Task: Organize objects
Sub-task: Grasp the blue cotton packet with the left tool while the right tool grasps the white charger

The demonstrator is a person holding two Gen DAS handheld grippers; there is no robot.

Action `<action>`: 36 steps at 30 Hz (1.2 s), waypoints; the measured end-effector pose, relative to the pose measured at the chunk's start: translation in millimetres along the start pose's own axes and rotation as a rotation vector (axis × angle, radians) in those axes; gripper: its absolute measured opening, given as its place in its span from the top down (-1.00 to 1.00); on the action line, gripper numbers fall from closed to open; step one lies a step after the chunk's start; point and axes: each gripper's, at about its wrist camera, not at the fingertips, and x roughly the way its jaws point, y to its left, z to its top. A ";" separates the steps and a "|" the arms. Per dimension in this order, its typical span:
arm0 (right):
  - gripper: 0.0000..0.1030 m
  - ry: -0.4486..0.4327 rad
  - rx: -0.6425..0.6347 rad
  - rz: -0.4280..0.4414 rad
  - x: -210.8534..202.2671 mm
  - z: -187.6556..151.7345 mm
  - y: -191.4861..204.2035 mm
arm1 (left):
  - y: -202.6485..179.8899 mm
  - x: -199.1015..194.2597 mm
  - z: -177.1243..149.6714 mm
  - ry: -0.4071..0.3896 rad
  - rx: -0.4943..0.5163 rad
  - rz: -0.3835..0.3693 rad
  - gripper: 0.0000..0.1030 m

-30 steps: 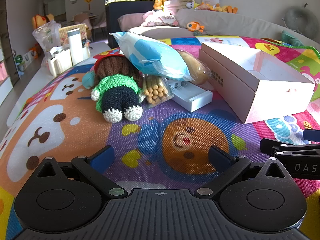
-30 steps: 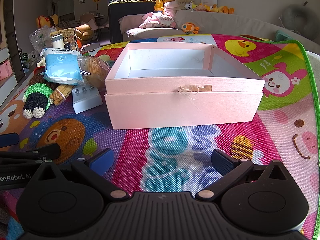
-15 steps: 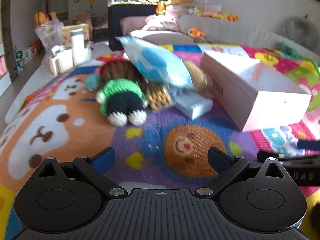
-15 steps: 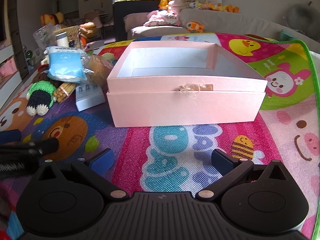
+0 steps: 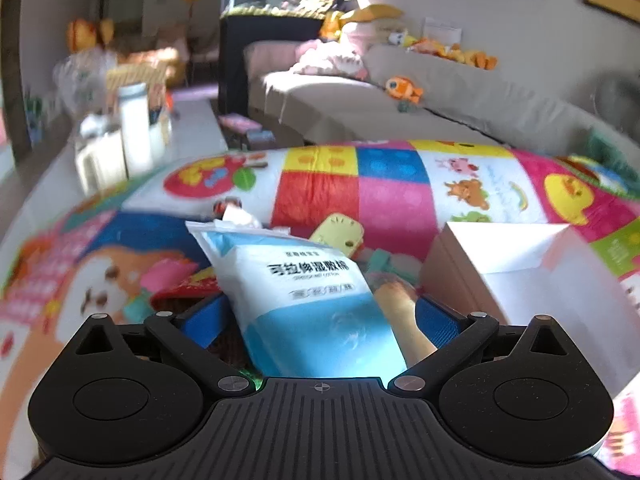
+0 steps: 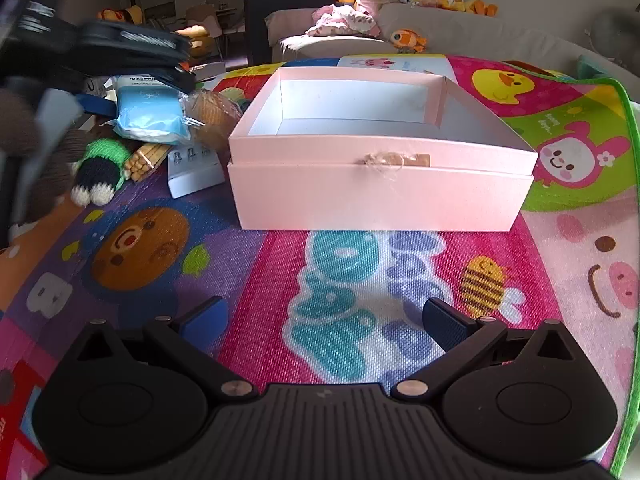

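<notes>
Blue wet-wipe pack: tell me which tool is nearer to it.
Left. The left tool is open with the blue wet-wipe pack between its fingers. The right tool hovers over the mat, in front of the pink box.

Open right tongs (image 6: 326, 322) hover above mat (image 6: 340, 280) before pink box (image 6: 380, 196).
</notes>
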 end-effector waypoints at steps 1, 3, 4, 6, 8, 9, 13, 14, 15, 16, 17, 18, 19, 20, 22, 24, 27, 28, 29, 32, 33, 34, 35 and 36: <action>-1.00 0.001 -0.001 0.001 -1.6 -1.0 0.5 | -2.0 3.6 -2.8 -0.008 0.028 0.005 -0.93; -1.00 0.008 0.000 0.002 -3.3 -1.4 0.7 | -1.6 7.6 -6.0 -0.032 0.059 -0.015 -0.37; -1.00 0.012 0.003 -0.001 -3.7 -1.3 1.4 | 0.3 7.4 -7.6 -0.025 0.059 -0.029 -0.32; -1.00 0.018 0.003 -0.010 -2.5 0.0 2.4 | 9.1 -5.7 -12.3 -0.025 0.033 -0.074 -0.18; -1.00 0.018 -0.001 -0.013 -2.5 -0.2 3.0 | 17.7 -33.6 -22.3 -0.045 0.025 -0.125 -0.16; -1.00 0.019 -0.002 -0.013 -2.8 -0.3 3.1 | 25.0 -52.6 -30.5 -0.056 0.013 -0.178 -0.15; -1.00 0.021 -0.015 -0.007 -2.3 2.2 6.7 | 52.1 -114.7 -68.8 -0.041 -0.021 -0.335 -0.15; -1.00 0.026 -0.034 0.017 -2.2 4.3 10.1 | 58.2 -123.7 -78.7 -0.036 -0.019 -0.332 -0.15; -1.00 0.030 -0.068 0.047 -2.6 7.0 15.9 | 64.3 -130.3 -88.2 -0.032 -0.014 -0.320 -0.15; -1.00 0.017 -0.103 0.070 -5.2 10.0 23.6 | 69.5 -133.7 -95.0 -0.030 -0.014 -0.300 -0.15; -1.00 -0.020 -0.140 0.079 -10.6 13.7 33.7 | 76.1 -135.7 -101.1 -0.031 -0.023 -0.278 -0.15; -1.00 -0.062 -0.183 0.080 -16.3 17.9 44.6 | 83.8 -134.8 -104.6 -0.033 -0.042 -0.265 -0.15; -0.99 -0.106 -0.239 0.072 -21.3 22.4 57.8 | 92.3 -131.9 -107.2 -0.035 -0.075 -0.261 -0.15; -0.91 -0.143 -0.292 0.060 -24.4 26.7 70.5 | 98.9 -130.1 -108.7 -0.037 -0.106 -0.260 -0.15; -0.67 -0.167 -0.367 0.064 -21.5 36.3 93.9 | 110.2 -124.3 -112.1 -0.047 -0.158 -0.270 -0.15; -0.35 -0.127 -0.411 0.087 -6.2 47.4 115.5 | 115.2 -120.4 -118.3 -0.067 -0.176 -0.279 -0.15; -0.07 -0.094 -0.477 0.042 21.6 56.7 140.4 | 123.3 -119.0 -126.5 -0.090 -0.191 -0.251 -0.15; -0.07 -0.098 -0.487 0.017 30.6 60.6 144.7 | 127.2 -117.7 -128.5 -0.091 -0.212 -0.255 -0.15; -0.06 -0.101 -0.486 0.003 39.4 64.9 144.5 | 131.3 -115.3 -131.1 -0.089 -0.235 -0.264 -0.15; -0.04 -0.110 -0.469 0.007 57.8 77.0 140.2 | 140.6 -114.8 -134.3 -0.098 -0.285 -0.303 -0.15; -0.04 -0.091 -0.465 0.020 63.8 81.2 138.6 | 141.2 -114.4 -134.4 -0.099 -0.289 -0.310 -0.15; -0.04 -0.068 -0.450 0.039 69.3 85.0 135.8 | 141.8 -113.3 -134.6 -0.094 -0.291 -0.315 -0.15; -0.04 -0.050 -0.424 0.065 69.5 85.5 131.0 | 142.1 -112.6 -134.5 -0.090 -0.296 -0.321 -0.15; -0.04 -0.032 -0.396 0.088 69.8 88.0 127.6 | 143.3 -112.0 -135.1 -0.091 -0.300 -0.325 -0.15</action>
